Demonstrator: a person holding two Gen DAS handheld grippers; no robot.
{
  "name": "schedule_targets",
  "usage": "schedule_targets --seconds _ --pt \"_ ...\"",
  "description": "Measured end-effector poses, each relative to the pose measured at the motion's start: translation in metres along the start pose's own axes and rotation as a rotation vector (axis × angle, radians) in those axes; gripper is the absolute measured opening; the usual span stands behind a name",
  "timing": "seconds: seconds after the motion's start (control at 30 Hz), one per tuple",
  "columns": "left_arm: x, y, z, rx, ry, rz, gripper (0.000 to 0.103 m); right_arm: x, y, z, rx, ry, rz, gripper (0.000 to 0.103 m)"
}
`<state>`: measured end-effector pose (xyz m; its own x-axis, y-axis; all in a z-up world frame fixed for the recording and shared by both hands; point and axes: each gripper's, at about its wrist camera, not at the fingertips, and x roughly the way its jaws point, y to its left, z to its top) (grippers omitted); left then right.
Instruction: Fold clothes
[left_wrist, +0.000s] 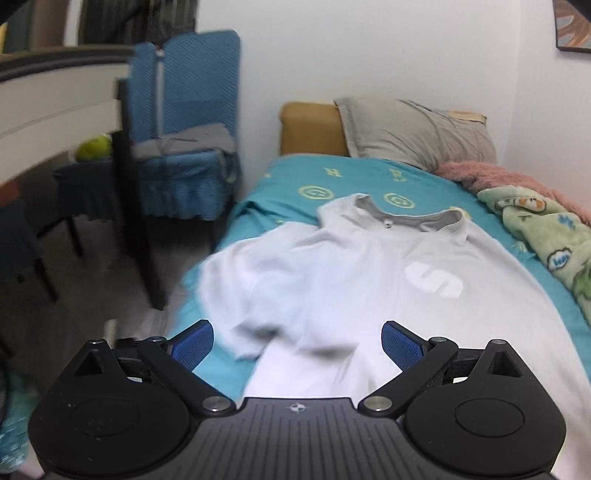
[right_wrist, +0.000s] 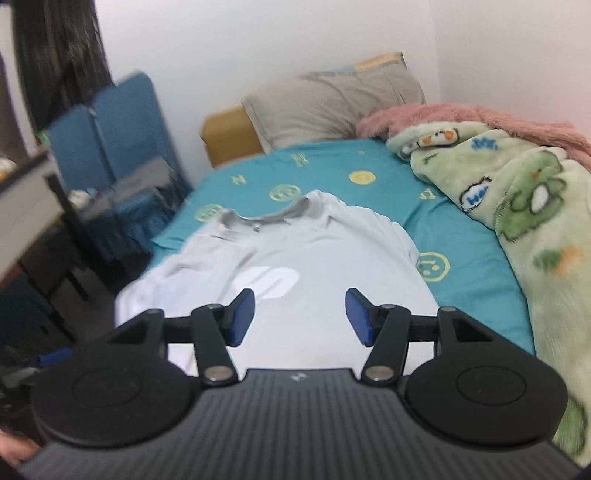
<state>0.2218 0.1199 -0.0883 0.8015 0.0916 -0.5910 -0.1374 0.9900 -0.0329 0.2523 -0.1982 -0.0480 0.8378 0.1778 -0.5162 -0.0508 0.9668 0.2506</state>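
In the left wrist view, the near hem of the pale polo shirt (left_wrist: 332, 280) is hidden under the gripper body, and its left sleeve is smeared by motion blur, so the sleeve's edge is hard to trace. The shirt lies spread on the teal bedsheet (left_wrist: 288, 173), collar toward the grey pillow (left_wrist: 413, 133), white logo facing up. The blue chair (left_wrist: 184, 122) and desk at left are blurred; a picture on the wall is cut off at the top right corner. The left gripper (left_wrist: 297, 345) hangs above the shirt with its jaws spread wide, nothing between the blue pads (left_wrist: 194, 349), touching no cloth.

In the right wrist view, the shirt's lower part is again covered by the gripper, and its left side is blurred. The green cartoon blanket (right_wrist: 517, 206) runs out of frame at right, with a pink blanket (right_wrist: 461, 118) behind it. The right gripper (right_wrist: 300, 317) also stands wide open over the shirt's chest, holding nothing.
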Motion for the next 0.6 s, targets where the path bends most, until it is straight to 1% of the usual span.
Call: schedule_targets --seconds 0.07,0.13,0.2,0.33,0.4,0.43,0.5,0.57,0.6 --pt "-0.024 0.010 -0.004 -0.060 0.020 -0.003 0.099 -0.022 -0.004 -0.012 0.007 -0.007 0.015 0.057" --pt "-0.042 0.017 -0.005 -0.124 0.033 -0.036 0.099 -0.035 -0.013 -0.019 0.021 0.014 0.028 0.057" --pt "-0.045 0.021 -0.003 -0.184 0.035 -0.066 0.099 -0.044 -0.021 -0.024 0.036 0.033 0.044 0.057" --pt "-0.007 0.030 -0.004 -0.290 0.086 -0.054 0.099 -0.039 -0.028 -0.028 0.064 0.049 0.056 0.058" --pt "0.012 0.035 -0.005 -0.343 0.113 -0.046 0.095 -0.036 -0.032 -0.030 0.078 0.057 0.062 0.058" --pt "0.024 0.043 -0.005 -0.384 0.127 -0.041 0.094 -0.035 -0.034 -0.030 0.085 0.061 0.065 0.058" --pt "0.050 0.063 -0.003 -0.475 0.140 -0.022 0.089 -0.032 -0.038 -0.031 0.100 0.068 0.075 0.058" --pt "0.074 0.085 -0.001 -0.574 0.140 0.009 0.085 -0.023 -0.040 -0.032 0.115 0.077 0.085 0.058" --pt "0.085 0.097 0.000 -0.641 0.128 0.021 0.084 -0.017 -0.041 -0.032 0.121 0.083 0.087 0.058"
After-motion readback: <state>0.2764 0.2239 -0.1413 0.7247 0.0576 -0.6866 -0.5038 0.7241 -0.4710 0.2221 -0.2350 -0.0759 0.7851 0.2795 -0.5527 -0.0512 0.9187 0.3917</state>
